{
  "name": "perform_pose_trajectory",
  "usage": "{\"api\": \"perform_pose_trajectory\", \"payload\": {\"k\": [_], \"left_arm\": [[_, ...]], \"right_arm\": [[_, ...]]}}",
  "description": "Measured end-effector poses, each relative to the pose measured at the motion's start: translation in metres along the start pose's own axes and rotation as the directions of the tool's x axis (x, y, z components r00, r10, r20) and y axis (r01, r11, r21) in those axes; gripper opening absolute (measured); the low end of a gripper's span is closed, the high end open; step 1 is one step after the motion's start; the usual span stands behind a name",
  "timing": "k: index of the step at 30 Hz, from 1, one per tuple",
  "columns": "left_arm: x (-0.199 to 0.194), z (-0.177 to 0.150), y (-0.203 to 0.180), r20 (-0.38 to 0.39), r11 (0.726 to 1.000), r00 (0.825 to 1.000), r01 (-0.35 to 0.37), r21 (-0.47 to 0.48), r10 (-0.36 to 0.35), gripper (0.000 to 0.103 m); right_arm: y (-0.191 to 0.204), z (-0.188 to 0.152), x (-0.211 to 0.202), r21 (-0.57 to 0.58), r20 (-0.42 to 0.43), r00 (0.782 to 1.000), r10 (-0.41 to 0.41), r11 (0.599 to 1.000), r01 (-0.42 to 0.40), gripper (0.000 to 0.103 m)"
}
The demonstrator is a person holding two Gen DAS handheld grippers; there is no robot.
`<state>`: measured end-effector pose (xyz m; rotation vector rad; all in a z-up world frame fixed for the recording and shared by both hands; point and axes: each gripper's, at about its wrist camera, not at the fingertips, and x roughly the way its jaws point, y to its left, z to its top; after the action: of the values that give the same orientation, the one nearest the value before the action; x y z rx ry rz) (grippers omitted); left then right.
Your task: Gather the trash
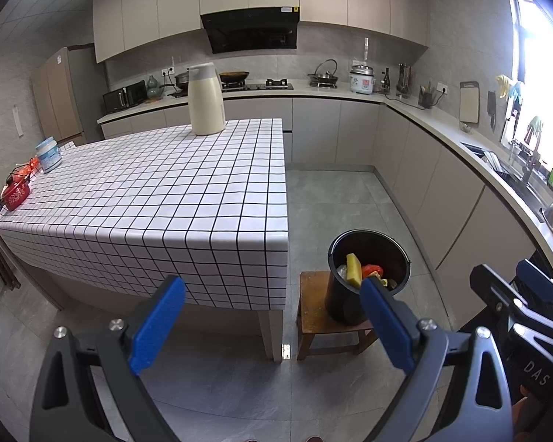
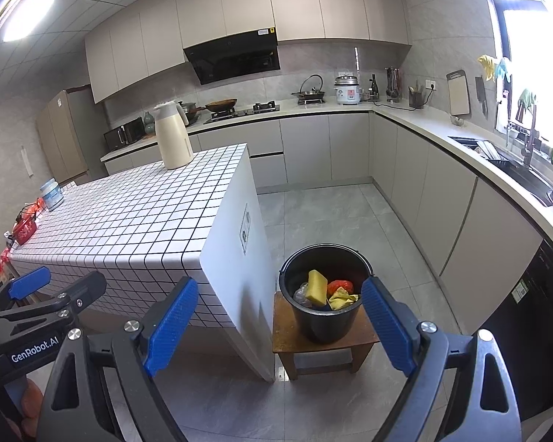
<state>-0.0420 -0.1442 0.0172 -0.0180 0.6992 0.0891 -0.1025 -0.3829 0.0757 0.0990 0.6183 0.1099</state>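
The left tool (image 1: pixel 272 294) and right tool (image 2: pixel 280 296) are both hanging released, grasping nothing; the black bucket (image 2: pixel 324 316) is sitting on a small wooden stool (image 2: pixel 287 335) beside the checked surface (image 2: pixel 136 221); inside it are lying a yellow sponge (image 2: pixel 317 287) and crumpled wrappers (image 2: pixel 341 294).

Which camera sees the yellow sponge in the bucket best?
The right wrist view: the yellow sponge stands fully visible inside the black bucket. In the left wrist view, a blue fingertip covers part of the bucket, crowding the sponge.
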Motion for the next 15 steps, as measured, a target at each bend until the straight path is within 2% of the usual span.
{"api": "perform_pose_trajectory", "payload": {"k": [9, 15], "left_arm": [[0.0094, 0.0028, 0.0013, -0.025, 0.999, 0.999, 0.041, -0.008, -0.041, 0.097], [0.0089, 0.0027, 0.0001, 0.011, 0.998, 0.998, 0.064, 0.006, -0.064, 0.097]], "right_arm": [[0.0011, 0.0001, 0.0037, 0.010, -0.006, 1.000, -0.006, 1.000, 0.006, 0.092], [0.0032, 0.0005, 0.0057, 0.009, -0.009, 1.000, -0.006, 1.000, 0.006, 0.092]]}}
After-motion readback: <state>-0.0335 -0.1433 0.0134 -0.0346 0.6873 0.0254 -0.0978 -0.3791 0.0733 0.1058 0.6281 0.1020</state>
